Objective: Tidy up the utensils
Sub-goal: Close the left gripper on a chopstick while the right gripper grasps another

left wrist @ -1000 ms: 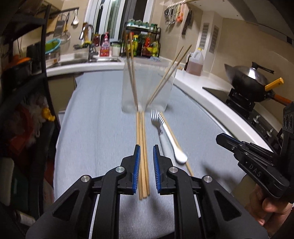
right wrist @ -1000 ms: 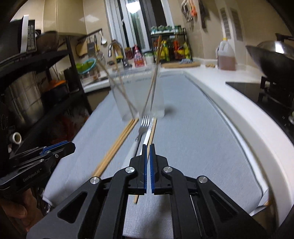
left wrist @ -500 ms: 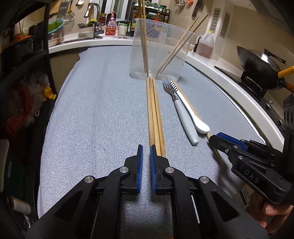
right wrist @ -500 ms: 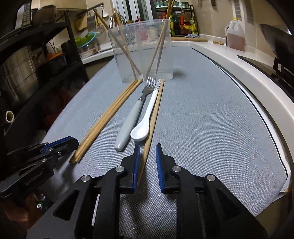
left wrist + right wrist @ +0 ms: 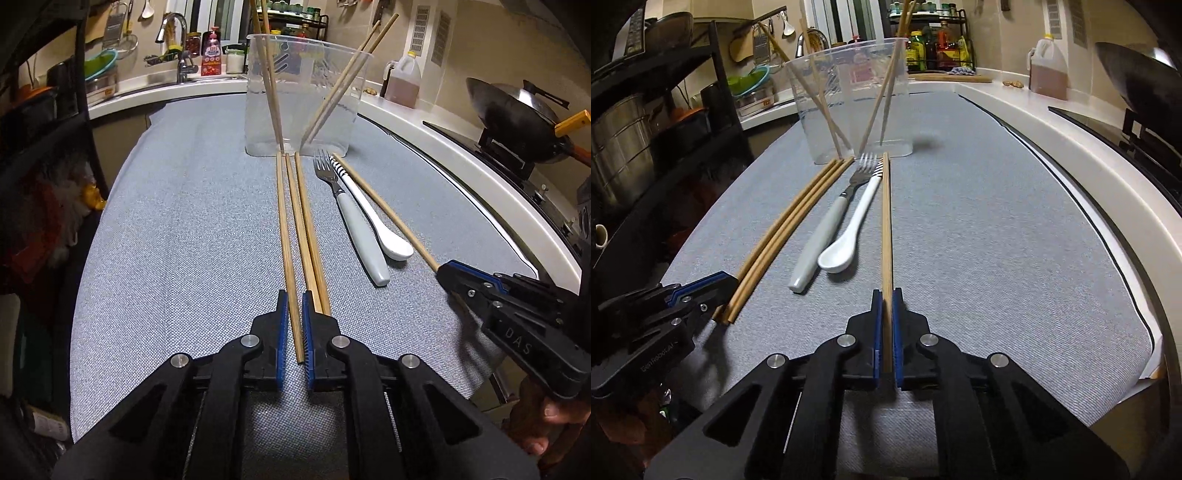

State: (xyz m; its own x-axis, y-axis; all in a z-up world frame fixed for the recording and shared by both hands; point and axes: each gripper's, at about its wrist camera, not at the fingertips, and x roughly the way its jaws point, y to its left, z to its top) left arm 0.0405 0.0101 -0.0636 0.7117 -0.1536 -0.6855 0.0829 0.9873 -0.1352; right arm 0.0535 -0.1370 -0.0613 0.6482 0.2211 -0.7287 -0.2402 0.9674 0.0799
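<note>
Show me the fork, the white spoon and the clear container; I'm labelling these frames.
fork (image 5: 827, 236), right wrist view, on its pale handle.
white spoon (image 5: 837, 254), right wrist view, on its bowl.
clear container (image 5: 266, 110), left wrist view, on its front wall.
</note>
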